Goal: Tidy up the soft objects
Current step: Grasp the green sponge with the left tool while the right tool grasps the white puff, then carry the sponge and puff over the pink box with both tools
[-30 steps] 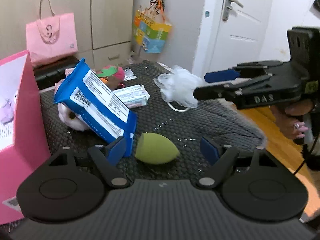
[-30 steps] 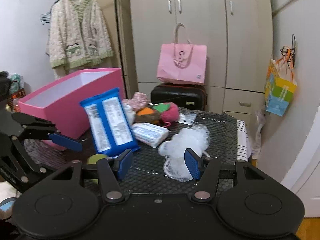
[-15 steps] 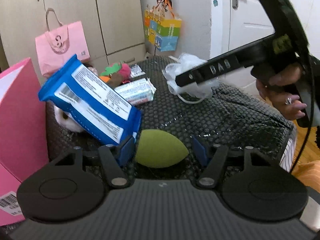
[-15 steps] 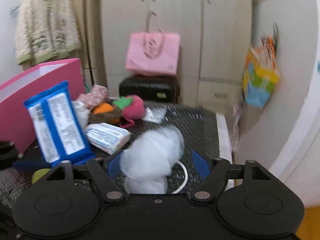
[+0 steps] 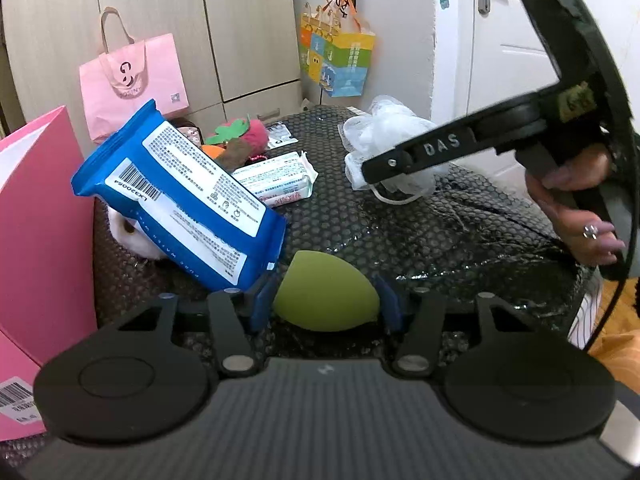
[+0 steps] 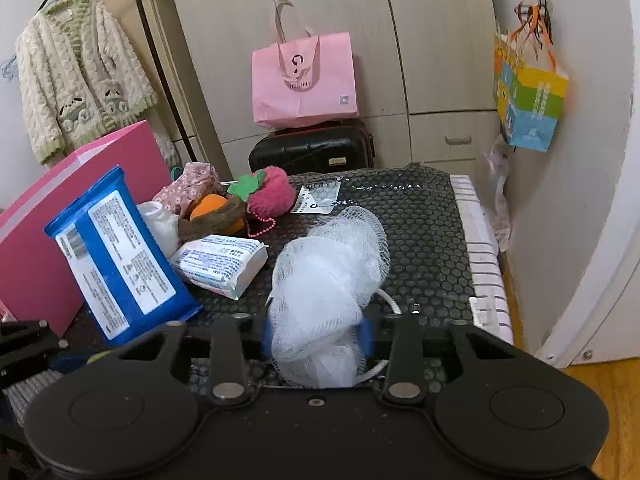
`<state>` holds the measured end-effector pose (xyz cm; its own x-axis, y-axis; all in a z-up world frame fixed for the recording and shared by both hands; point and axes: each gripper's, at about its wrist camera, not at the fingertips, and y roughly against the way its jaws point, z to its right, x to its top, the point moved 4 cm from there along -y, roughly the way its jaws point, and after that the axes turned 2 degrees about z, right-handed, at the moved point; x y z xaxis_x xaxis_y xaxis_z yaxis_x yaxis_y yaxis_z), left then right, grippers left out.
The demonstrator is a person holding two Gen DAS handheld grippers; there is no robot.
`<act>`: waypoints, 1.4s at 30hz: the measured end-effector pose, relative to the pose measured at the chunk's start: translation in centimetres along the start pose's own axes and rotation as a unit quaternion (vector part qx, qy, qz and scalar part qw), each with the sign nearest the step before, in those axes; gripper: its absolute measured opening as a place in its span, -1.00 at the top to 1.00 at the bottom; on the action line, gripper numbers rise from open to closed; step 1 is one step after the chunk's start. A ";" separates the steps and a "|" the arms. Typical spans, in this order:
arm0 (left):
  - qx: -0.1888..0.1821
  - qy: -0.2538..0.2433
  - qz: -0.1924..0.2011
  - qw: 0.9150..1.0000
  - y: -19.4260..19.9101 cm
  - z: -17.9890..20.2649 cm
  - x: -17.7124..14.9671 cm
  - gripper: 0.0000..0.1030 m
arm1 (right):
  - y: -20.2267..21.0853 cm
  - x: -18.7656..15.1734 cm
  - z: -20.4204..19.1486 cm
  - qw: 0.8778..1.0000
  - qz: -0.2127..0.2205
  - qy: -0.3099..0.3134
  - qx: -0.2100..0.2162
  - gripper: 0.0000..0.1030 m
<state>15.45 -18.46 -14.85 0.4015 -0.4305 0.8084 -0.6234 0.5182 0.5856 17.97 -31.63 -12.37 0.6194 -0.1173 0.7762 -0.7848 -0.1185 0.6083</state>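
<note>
My left gripper [image 5: 325, 304] is shut on a green egg-shaped sponge [image 5: 326, 294] that rests on the black mat [image 5: 400, 232]. My right gripper [image 6: 318, 330] is shut on a white mesh bath puff [image 6: 326, 280], which also shows in the left wrist view [image 5: 386, 144] behind the right gripper's arm. A blue wipes pack [image 5: 180, 196] leans beside the sponge, also in the right wrist view [image 6: 120, 256]. The pink box [image 5: 36, 240] stands open at the left, also in the right wrist view [image 6: 60, 208].
A small white tissue pack [image 6: 220, 264], a pink plush strawberry [image 6: 268, 192], an orange plush in a brown nest [image 6: 216, 212] and a floral pouch [image 6: 192, 184] lie at the back of the mat. A white plush [image 5: 128, 236] sits under the wipes pack. A suitcase and pink bag [image 6: 304, 76] stand behind.
Both grippers moved forward and closed: the left onto the green sponge, the right onto the white bath puff.
</note>
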 end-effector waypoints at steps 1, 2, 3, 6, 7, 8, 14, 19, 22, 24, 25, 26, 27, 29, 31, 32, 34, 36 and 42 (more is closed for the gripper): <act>0.001 0.001 0.002 1.000 0.0 0.0 0.0 0.00 | 0.2 -0.1 0.0 1.000 0.002 0.001 0.000 0.31; 0.003 0.000 0.004 1.000 0.1 0.0 0.0 0.01 | 0.4 -0.1 0.0 1.000 0.002 0.001 0.001 0.33; 0.004 -0.001 0.006 1.000 0.2 0.0 -0.1 0.01 | 0.7 -0.3 -0.1 1.000 0.003 0.002 0.002 0.34; 0.002 0.003 0.012 1.000 0.6 0.0 -0.2 0.02 | 1.6 -0.6 -0.6 1.000 0.010 0.019 -0.008 0.35; 0.000 0.006 0.013 1.000 0.7 0.0 -0.2 0.02 | 1.9 -0.7 -0.8 1.000 0.011 0.023 -0.008 0.35; -0.002 0.010 0.015 1.000 0.9 -0.1 -0.2 0.02 | 2.3 -0.7 -1.0 1.000 0.012 0.023 -0.004 0.35; -0.008 0.020 0.021 1.000 2.1 -0.4 -0.3 0.02 | 4.2 -1.6 -2.8 0.999 -0.001 0.004 0.037 0.35; 0.004 0.036 0.016 0.999 3.2 -0.9 0.4 0.02 | 4.5 -2.8 -4.0 0.992 -0.053 -0.046 0.103 0.34; 0.001 0.040 0.022 0.999 4.4 -1.1 0.7 0.02 | 4.7 -3.2 -5.0 0.990 -0.067 -0.044 0.114 0.33; 0.000 0.043 0.016 0.999 5.2 -1.5 0.6 0.02 | 5.0 -3.4 -5.6 0.990 -0.071 -0.038 0.112 0.33; 0.000 0.045 0.014 0.999 5.6 -1.7 0.5 0.02 | 5.1 -3.5 -5.8 0.990 -0.073 -0.037 0.111 0.33; -0.002 0.047 0.011 0.999 6.0 -2.0 0.4 0.02 | 5.3 -3.7 -6.1 0.990 -0.075 -0.036 0.111 0.33; -0.004 0.052 0.008 0.999 6.4 -2.3 0.3 0.02 | 5.5 -3.9 -6.2 0.990 -0.077 -0.040 0.112 0.33; -0.006 0.056 0.000 0.998 7.4 -3.1 -0.1 0.02 | 5.9 -4.3 -6.1 0.989 -0.078 -0.053 0.112 0.32; -0.006 0.058 -0.012 0.998 8.4 -4.1 -0.6 0.02 | 6.2 -4.9 -6.3 0.989 -0.081 -0.061 0.111 0.32; -0.008 0.062 -0.021 0.998 8.8 -4.7 -0.9 0.02 | 6.3 -5.1 -6.4 0.988 -0.083 -0.065 0.112 0.32; -0.010 0.069 -0.039 0.997 9.6 -5.9 -1.5 0.02 | 6.7 -5.4 -6.8 0.986 -0.088 -0.070 0.119 0.32; -0.012 0.076 -0.051 0.996 10.3 -6.9 -2.1 0.02 | 7.0 -5.4 -7.3 0.985 -0.090 -0.076 0.126 0.32; -0.011 0.101 -0.093 0.991 12.0 -9.6 -3.2 0.02 | 8.2 -4.3 -9.9 0.979 -0.098 -0.071 0.163 0.32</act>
<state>13.08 -3.79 -9.87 0.6348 -0.3643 0.6814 -0.5129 0.4609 0.7242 8.67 -22.37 -9.06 0.7727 -0.1936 0.6045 -0.6160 -0.4582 0.6407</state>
